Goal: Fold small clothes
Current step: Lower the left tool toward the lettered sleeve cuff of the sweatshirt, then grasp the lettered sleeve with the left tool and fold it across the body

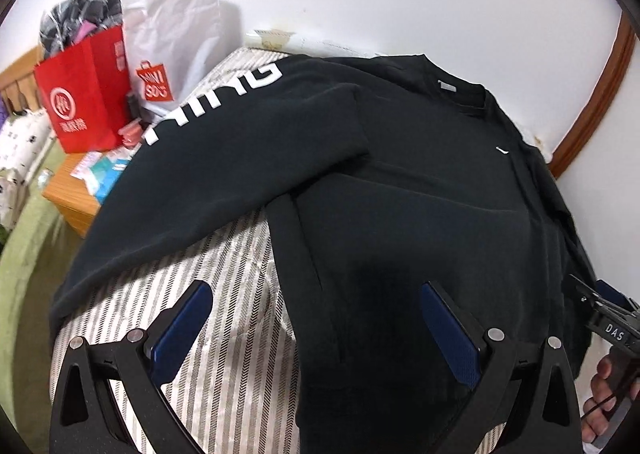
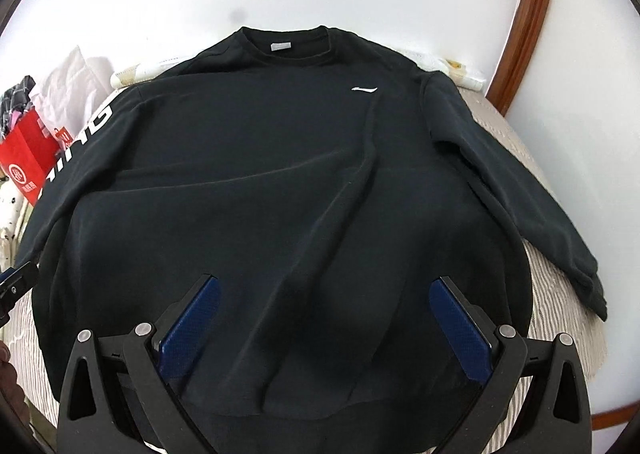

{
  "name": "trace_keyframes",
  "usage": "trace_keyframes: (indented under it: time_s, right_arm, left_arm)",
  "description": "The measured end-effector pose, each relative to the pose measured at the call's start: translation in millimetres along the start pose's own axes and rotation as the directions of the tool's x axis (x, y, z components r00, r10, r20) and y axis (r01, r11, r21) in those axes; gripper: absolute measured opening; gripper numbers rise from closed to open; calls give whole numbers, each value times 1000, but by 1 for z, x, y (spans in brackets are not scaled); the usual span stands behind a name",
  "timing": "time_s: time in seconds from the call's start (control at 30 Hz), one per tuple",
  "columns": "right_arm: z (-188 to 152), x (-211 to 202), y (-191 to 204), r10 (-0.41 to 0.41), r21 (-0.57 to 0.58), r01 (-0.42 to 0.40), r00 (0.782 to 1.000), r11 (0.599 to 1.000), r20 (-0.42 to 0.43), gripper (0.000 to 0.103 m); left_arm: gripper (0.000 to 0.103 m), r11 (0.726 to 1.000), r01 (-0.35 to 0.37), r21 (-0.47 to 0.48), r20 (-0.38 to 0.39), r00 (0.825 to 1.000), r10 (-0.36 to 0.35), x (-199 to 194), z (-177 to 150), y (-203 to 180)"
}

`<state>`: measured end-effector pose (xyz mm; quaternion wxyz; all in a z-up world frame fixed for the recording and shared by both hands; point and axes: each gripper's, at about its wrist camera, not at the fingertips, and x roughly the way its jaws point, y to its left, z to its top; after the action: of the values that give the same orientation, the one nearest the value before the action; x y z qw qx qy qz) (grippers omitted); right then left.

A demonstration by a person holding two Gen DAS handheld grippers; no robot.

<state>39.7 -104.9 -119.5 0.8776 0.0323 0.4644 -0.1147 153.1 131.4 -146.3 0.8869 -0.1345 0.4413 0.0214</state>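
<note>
A black long-sleeved sweatshirt [image 2: 280, 174] lies flat, front up, on a striped bed cover [image 1: 224, 334], collar toward the wall. It also shows in the left wrist view [image 1: 400, 194]. Its sleeve with white lettering [image 1: 224, 150] stretches out to the left; the other sleeve [image 2: 520, 190] lies along the right edge. My left gripper [image 1: 316, 306] is open and empty above the shirt's lower left hem. My right gripper [image 2: 324, 302] is open and empty above the middle of the hem. The right gripper's body [image 1: 608, 318] shows at the left view's right edge.
A red paper bag [image 1: 84, 94] and a white shopping bag [image 1: 176, 50] stand on a wooden bedside table [image 1: 68, 194] at the left. A white wall runs behind the bed. A brown wooden frame [image 2: 528, 22] stands at the right.
</note>
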Motion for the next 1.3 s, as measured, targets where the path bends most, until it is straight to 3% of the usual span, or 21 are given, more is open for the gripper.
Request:
trace_keyframes:
  time_s: [0.23, 0.47, 0.7, 0.87, 0.97, 1.0, 1.1, 1.2, 1.3]
  right_arm:
    - [-2, -14, 16, -67, -50, 67, 998, 996, 9, 103]
    - [-7, -15, 22, -127, -88, 127, 992, 988, 1, 103]
    - [-13, -16, 32, -161, -100, 158, 987, 982, -19, 103]
    - [-22, -22, 40, -186, -147, 185, 982, 972, 6, 103]
    - [-24, -25, 35, -184, -151, 185, 983, 971, 17, 103]
    - [-24, -25, 30, -175, -147, 176, 984, 973, 17, 103]
    - [-22, -27, 15, -160, -123, 162, 987, 979, 22, 103]
    - [-20, -27, -3, -149, -107, 151, 988, 983, 26, 103]
    - [-20, -24, -20, -147, -101, 149, 989, 984, 31, 103]
  left_arm:
    - [101, 980, 113, -163, 36, 993, -109, 3, 2, 48]
    - [92, 913, 146, -381, 51, 989, -137, 22, 0, 110]
    - [85, 881, 152, -448, 70, 988, -135, 36, 6, 130]
    - [66, 874, 111, -473, 83, 993, -81, 39, 10, 141]
    - [38, 890, 40, -454, 54, 998, -18, 41, 15, 139]
    - [20, 898, 20, -440, 39, 999, -3, 42, 17, 138]
    - [12, 912, -16, -409, 40, 999, 35, 34, 23, 132]
    - [9, 938, -74, -339, 75, 992, 105, 15, 35, 117]
    - [8, 956, -80, -283, 121, 986, 118, -4, 53, 95]
